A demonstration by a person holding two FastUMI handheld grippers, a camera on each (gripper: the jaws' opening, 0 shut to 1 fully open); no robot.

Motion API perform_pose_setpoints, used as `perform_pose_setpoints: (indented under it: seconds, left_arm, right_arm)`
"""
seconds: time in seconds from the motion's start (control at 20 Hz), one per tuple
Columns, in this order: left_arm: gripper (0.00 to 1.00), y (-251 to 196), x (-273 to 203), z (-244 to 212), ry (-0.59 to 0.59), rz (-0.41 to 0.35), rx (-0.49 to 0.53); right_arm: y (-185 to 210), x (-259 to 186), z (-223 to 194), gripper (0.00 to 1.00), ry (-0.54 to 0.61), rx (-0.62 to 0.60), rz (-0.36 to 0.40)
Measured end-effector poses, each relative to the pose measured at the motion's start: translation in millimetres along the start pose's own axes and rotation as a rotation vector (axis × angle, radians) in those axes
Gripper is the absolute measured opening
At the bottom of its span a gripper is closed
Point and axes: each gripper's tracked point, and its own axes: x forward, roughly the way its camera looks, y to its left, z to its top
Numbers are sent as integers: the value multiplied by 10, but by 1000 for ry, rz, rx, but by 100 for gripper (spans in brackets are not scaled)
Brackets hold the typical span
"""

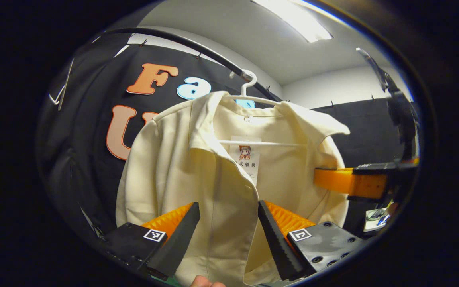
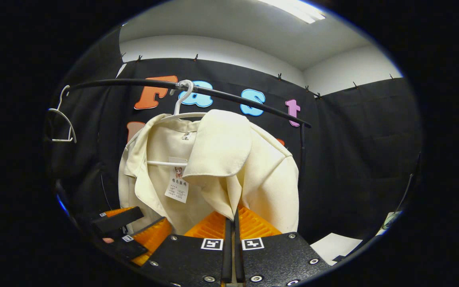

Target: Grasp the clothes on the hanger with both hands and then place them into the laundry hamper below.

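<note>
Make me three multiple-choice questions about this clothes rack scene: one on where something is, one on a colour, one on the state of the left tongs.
1. Where is the jacket?
A. In a hamper
B. On a white hanger on the black rail
C. On the floor

2. What colour is the jacket?
A. Cream
B. Red
C. Blue

3. The left tongs are:
A. Shut on the hanger
B. Shut on a sleeve
C. Open

Answers: B, the hanger's hook sits over the rail; A, the cloth is pale cream throughout; C, the fingers stand apart with the jacket's front edge between them.
</note>
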Motion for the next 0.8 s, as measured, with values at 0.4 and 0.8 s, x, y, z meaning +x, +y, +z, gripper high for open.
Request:
perform_pose_setpoints:
  seconds: [0.4,0.8]
  left_arm:
    - [98,185,343,-90,-25,95,103]
    - [90,1193,293,175,-56,343,337]
  right_arm:
    - [6,-57,-36,3,8,-2,30]
    - [-76,-135,-43,2,2,5,25]
